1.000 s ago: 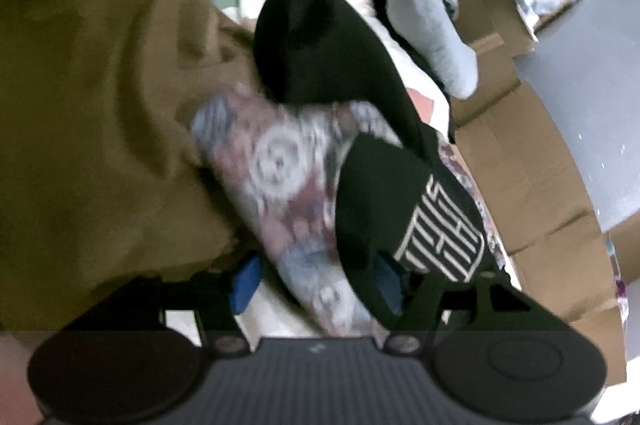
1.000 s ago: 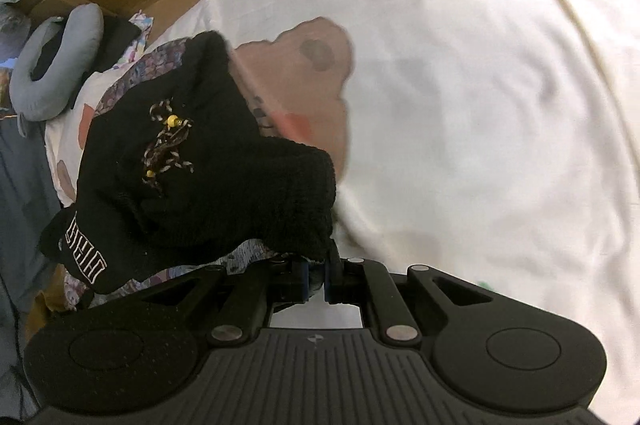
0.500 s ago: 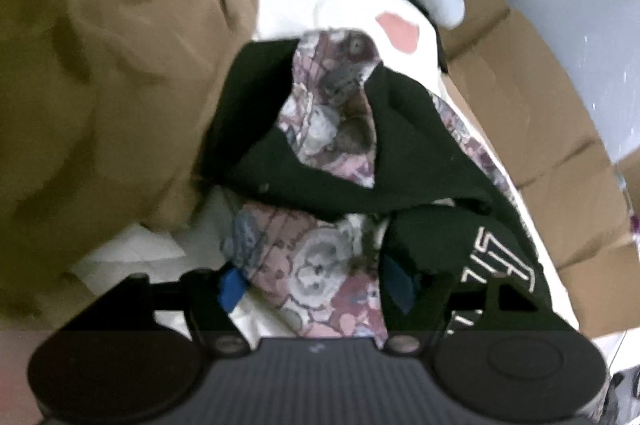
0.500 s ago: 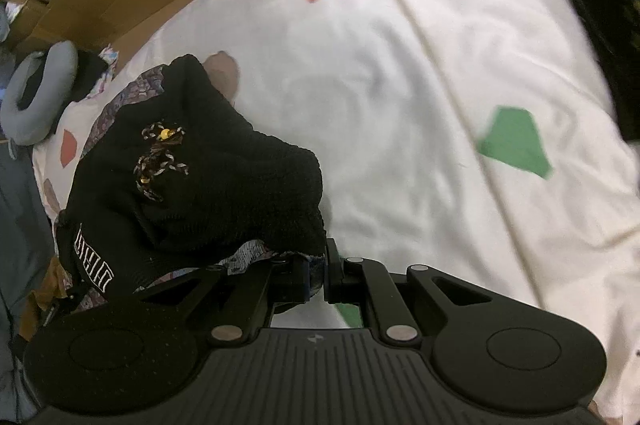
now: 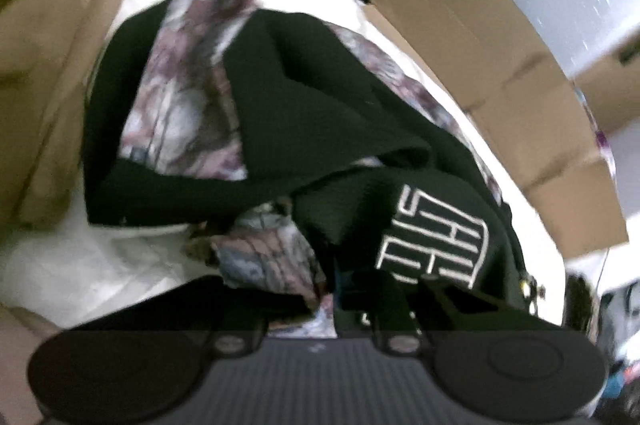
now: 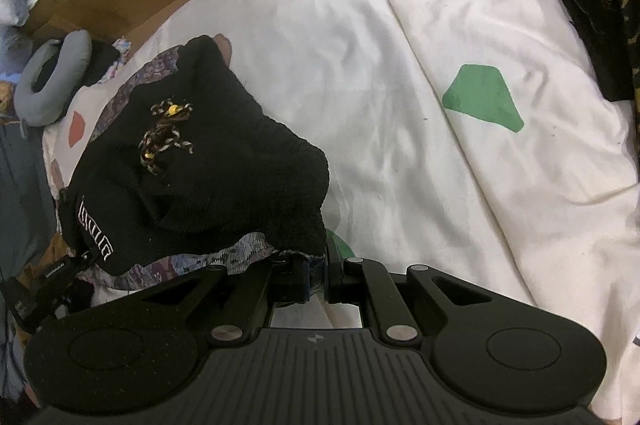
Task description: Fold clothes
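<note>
On the white bedsheet (image 6: 420,73), the right hand-held gripper (image 6: 316,275) clamps the black garment's (image 6: 224,165) floral-lined hem, bunched directly ahead; the left hand-held gripper's (image 5: 332,289) closure cannot be told.

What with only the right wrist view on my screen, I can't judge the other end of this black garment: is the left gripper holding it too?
Observer: It looks so. The left gripper appears shut on the black garment at its near edge, though that view is blurred.
Operator: Anything next to it that I could drag along?
Observer: An olive-brown cloth lies bunched right beside the garment, on the left of that view.
Operator: Is the inside showing?
Observer: Yes. A broad patch of floral lining is exposed between the black folds.
</note>
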